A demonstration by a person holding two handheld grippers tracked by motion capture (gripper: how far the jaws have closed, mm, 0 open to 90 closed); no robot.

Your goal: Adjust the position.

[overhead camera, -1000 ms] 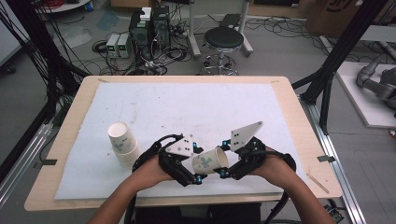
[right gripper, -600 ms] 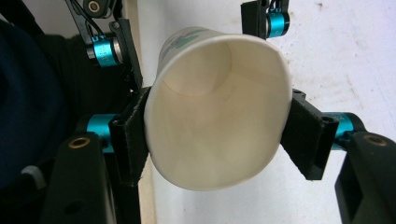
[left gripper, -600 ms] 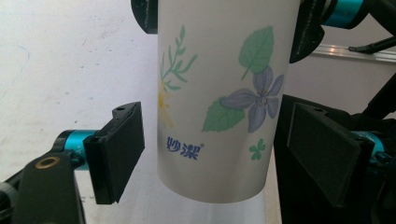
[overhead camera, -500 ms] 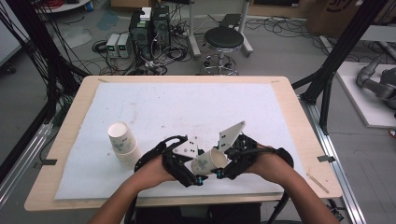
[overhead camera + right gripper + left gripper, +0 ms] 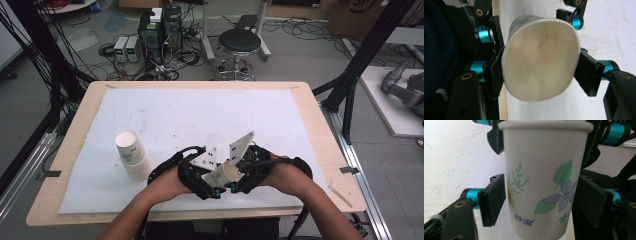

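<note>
A white paper cup (image 5: 219, 175) printed with green leaves and a purple flower lies on its side in the air between both grippers, low over the table's front edge. My right gripper (image 5: 540, 72) is shut on the cup's rim (image 5: 541, 27) and squeezes the mouth into an oval. My left gripper (image 5: 540, 195) has just been closing around the cup's lower body (image 5: 541, 182), and its pads touch both sides. In the high view the left gripper (image 5: 210, 186) and right gripper (image 5: 239, 174) face each other, almost touching.
A short stack of matching paper cups (image 5: 131, 155) stands upside down at the front left of the white mat (image 5: 200, 110). The wooden table edge (image 5: 310, 100) frames the mat. A stool (image 5: 239, 42) and electronics stand on the floor beyond.
The right gripper with the cup has shifted left toward the left gripper, its grey plate tilting more upright. The left hand has barely moved.
</note>
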